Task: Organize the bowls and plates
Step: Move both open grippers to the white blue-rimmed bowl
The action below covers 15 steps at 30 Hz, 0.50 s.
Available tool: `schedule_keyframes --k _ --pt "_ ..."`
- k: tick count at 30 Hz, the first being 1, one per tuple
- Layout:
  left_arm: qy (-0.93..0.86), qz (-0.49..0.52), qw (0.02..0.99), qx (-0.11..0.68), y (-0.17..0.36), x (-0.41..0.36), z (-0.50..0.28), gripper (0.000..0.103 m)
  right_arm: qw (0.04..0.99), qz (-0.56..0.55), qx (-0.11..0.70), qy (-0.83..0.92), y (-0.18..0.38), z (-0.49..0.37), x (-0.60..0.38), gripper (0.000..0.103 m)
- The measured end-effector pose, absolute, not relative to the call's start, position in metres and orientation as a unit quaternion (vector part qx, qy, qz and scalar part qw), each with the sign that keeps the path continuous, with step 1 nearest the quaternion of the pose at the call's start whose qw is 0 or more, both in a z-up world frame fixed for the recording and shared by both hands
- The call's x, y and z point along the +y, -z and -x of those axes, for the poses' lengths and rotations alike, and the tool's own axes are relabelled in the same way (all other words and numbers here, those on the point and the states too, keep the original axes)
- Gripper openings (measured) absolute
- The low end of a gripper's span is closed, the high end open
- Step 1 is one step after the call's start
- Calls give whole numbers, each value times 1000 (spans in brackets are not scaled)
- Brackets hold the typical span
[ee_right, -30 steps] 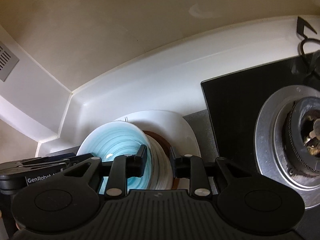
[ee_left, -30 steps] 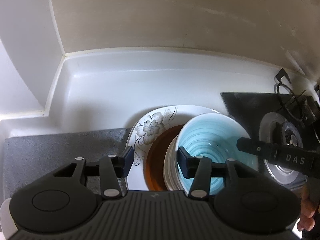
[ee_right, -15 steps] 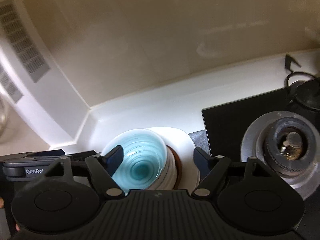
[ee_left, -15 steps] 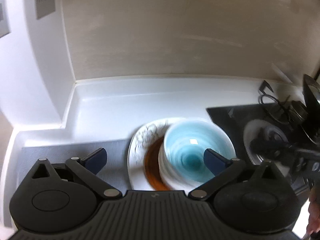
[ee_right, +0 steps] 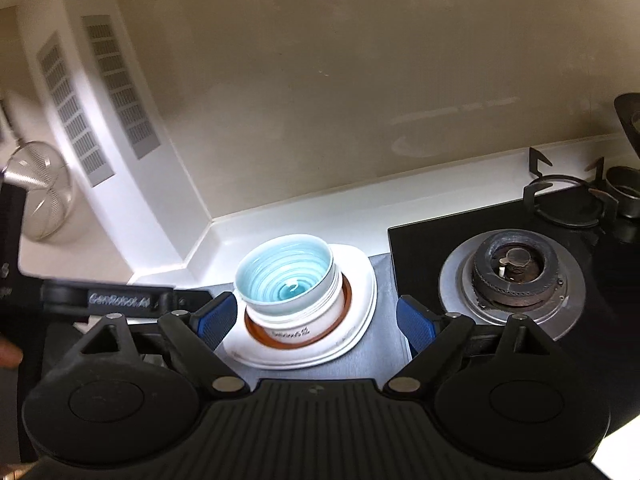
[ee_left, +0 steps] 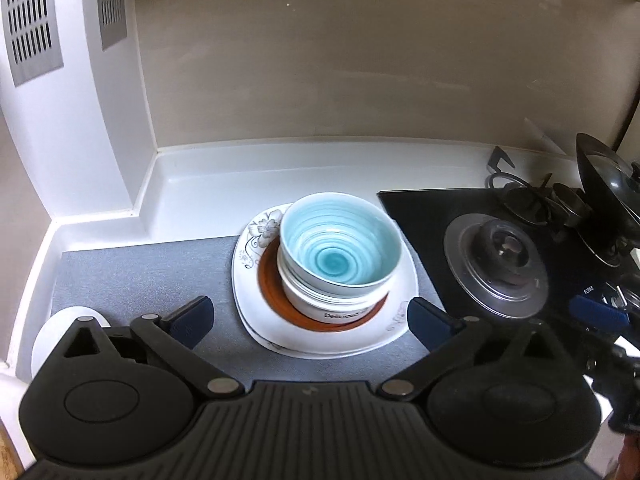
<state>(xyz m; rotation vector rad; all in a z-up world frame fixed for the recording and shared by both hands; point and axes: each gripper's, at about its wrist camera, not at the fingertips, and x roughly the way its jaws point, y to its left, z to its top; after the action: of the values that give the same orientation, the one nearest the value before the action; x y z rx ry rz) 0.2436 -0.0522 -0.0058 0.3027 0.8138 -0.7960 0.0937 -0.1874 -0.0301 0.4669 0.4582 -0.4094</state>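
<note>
A light blue striped bowl [ee_left: 340, 248] sits on top of a white bowl [ee_left: 332, 304], on a brown plate [ee_left: 276, 280], on a white flowered plate [ee_left: 256, 236]. The stack stands on a grey mat. My left gripper [ee_left: 310, 322] is open and empty, above and in front of the stack. My right gripper [ee_right: 316, 320] is open and empty, also held back above the stack, where the blue bowl [ee_right: 286, 280] and the white plate [ee_right: 360, 300] show. The left gripper's body [ee_right: 116, 300] shows at the left of the right wrist view.
A black gas hob [ee_left: 500, 256] with a burner lies right of the stack, with a pan lid [ee_left: 608, 208] at the far right. A white round object [ee_left: 44, 340] sits at the mat's left front. White walls with vents close the left side and back.
Both grippers opened from a hold on the blue bowl's rim and drew back and up from the stack. The bowl stays nested on the white bowl.
</note>
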Motion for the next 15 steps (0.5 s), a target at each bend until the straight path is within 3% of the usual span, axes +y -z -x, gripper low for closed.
schedule_keyframes --k 15 --pt "369 -143 840 372 -2 -40 -189 103 944 -184 223 163 18 -51 -169 91"
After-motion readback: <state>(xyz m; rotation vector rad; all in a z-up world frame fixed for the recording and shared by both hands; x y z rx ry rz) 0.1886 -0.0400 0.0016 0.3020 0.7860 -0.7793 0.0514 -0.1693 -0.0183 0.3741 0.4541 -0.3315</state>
